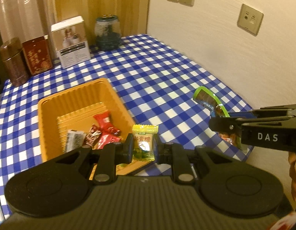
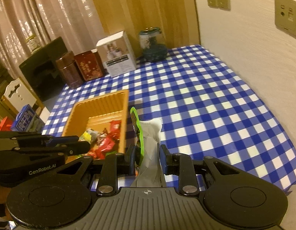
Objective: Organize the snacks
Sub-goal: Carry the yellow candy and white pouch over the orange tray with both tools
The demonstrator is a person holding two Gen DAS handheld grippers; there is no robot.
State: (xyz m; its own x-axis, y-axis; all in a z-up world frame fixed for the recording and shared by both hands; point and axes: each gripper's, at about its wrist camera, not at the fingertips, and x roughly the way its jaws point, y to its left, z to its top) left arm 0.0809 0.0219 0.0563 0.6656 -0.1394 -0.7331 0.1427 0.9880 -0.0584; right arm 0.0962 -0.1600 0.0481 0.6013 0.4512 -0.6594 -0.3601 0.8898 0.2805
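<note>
The left gripper (image 1: 143, 146) has its jaws pinching a yellow candy packet (image 1: 145, 140), held upright in the air just beside the near right corner of the orange tray (image 1: 52, 103). The right gripper (image 2: 148, 158) has its jaws clamped on a green-edged snack pouch (image 2: 150, 134), raised above the blue-checked surface (image 2: 215, 99) to the tray's right. Red wrapped candies (image 1: 105, 124) and a dark packet (image 1: 74, 140) lie inside the tray, with tins (image 1: 37, 54) and a white box (image 1: 72, 42) well behind.
</note>
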